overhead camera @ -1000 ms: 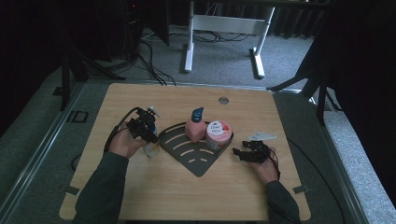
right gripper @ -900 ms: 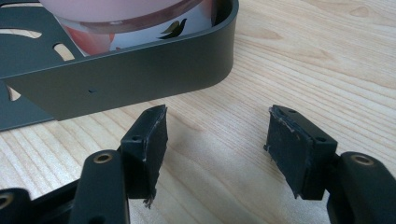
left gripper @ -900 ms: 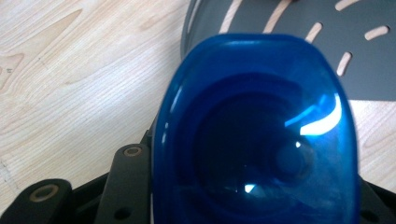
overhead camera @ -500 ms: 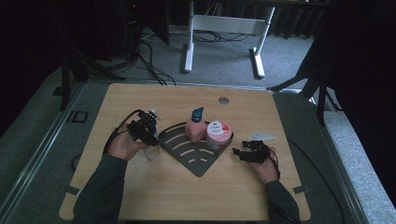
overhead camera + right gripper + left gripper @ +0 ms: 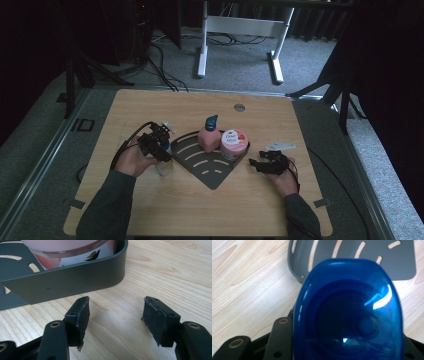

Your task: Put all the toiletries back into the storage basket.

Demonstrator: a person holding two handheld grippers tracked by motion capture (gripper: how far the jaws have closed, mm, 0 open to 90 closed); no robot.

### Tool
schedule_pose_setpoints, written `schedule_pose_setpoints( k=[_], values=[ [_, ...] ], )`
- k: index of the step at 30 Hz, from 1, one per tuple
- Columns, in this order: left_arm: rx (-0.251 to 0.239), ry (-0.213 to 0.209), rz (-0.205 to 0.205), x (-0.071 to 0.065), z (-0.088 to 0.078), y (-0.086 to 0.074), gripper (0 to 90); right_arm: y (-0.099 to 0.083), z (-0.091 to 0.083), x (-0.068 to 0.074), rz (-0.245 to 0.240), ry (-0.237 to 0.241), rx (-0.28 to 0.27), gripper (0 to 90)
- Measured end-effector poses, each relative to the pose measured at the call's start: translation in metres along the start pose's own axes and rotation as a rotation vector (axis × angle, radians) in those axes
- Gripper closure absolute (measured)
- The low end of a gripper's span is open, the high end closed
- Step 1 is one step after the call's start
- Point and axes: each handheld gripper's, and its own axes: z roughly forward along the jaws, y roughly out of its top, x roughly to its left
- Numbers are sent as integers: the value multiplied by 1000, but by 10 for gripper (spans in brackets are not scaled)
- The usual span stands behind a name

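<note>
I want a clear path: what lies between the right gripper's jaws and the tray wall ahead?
Bare wooden table between right gripper and tray, per the right gripper view.

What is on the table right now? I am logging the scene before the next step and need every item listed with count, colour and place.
bottle with blue cap: 1, pale body, between the left gripper's jaws, beside the tray's left edge
tray: 1, dark grey, slotted, table centre
pink bottle: 1, pink with blue top, in the tray
round jar: 1, pink lid, in the tray's right corner
table: 1, light wood
left gripper: 1, black, shut on the bottle
right gripper: 1, black, open, empty, right of the tray
</note>
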Motion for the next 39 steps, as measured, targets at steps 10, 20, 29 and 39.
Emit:
schedule_pose_setpoints(
  k=[10,20,29,39],
  values=[
    [-5,-31,37,-15,0,1,554,0,0,0,-3,0,1,378],
    [-20,-60,81,-31,-2,6,554,0,0,0,-3,0,1,378],
    [-29,-103,110,-43,-2,12,555,1,0,0,-3,1,2,378],
    [-28,-136,144,-55,1,22,554,1,1,0,-4,1,2,378]
  ],
)
